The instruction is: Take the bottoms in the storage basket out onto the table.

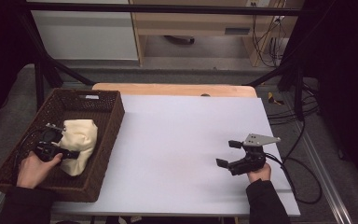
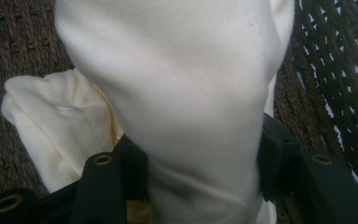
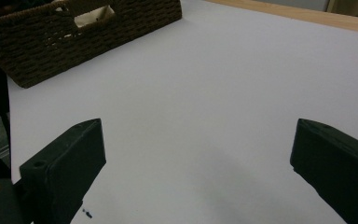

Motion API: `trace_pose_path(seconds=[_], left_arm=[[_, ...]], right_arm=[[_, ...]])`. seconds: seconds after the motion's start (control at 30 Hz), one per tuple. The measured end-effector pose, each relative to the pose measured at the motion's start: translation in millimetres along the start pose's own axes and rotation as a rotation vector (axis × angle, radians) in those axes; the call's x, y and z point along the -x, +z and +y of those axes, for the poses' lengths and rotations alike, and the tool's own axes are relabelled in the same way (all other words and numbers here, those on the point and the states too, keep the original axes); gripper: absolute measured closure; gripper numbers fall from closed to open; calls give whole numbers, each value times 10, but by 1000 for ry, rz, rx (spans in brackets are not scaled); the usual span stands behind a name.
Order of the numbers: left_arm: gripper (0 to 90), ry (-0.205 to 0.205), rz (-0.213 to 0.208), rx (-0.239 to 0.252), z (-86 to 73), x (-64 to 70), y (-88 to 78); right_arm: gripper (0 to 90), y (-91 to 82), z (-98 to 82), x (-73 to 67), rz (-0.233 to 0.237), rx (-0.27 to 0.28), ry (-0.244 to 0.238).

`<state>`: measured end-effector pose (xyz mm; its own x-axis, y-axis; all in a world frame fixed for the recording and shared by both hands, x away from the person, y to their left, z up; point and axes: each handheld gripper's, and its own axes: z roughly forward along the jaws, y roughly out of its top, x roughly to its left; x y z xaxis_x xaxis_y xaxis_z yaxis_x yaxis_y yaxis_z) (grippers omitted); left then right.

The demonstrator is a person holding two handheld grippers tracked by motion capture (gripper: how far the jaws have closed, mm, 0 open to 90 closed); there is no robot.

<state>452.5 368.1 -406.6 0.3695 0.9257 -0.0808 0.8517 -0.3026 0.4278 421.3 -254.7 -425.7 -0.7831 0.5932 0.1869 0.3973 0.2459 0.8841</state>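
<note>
Inside the basket (image 1: 109,121): cream cloth (image 1: 78,140), bunched up, with left tongs (image 1: 64,150) closed on a fold of it, pads pressing both sides. Well away from the basket, over the bare white table (image 1: 177,140): right tongs (image 1: 227,153), wide apart, holding nothing.

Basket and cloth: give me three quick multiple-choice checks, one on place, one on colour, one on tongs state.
1. Where is the cream cloth?
A. on the white table top
B. in the wicker basket
C. on the floor

2. What colour is the basket?
A. dark brown
B. red
C. white

3. How are the right tongs?
A. shut on the cloth
B. shut on nothing
C. open over the table

Key: 1 B, the cloth lies inside the basket walls, the left tongs clamped on it; 2 A, dark brown weave; 3 C, jaws apart, nothing between.
</note>
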Motion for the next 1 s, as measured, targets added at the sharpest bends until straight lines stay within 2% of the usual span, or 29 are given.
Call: trace_pose_path(seconds=[0.33, 0.63, 1.0], left_arm=[[536, -11, -16, 0, -1, 3, -29], [542, -35, -37, 6, -5, -30, -48], [544, -44, -42, 15, 4, -45, -86]], right_arm=[[38, 4, -2, 2, -1, -1, -1], [38, 3, -2, 1, -1, -2, -1], [38, -1, 0, 1, -1, -1, 0]])
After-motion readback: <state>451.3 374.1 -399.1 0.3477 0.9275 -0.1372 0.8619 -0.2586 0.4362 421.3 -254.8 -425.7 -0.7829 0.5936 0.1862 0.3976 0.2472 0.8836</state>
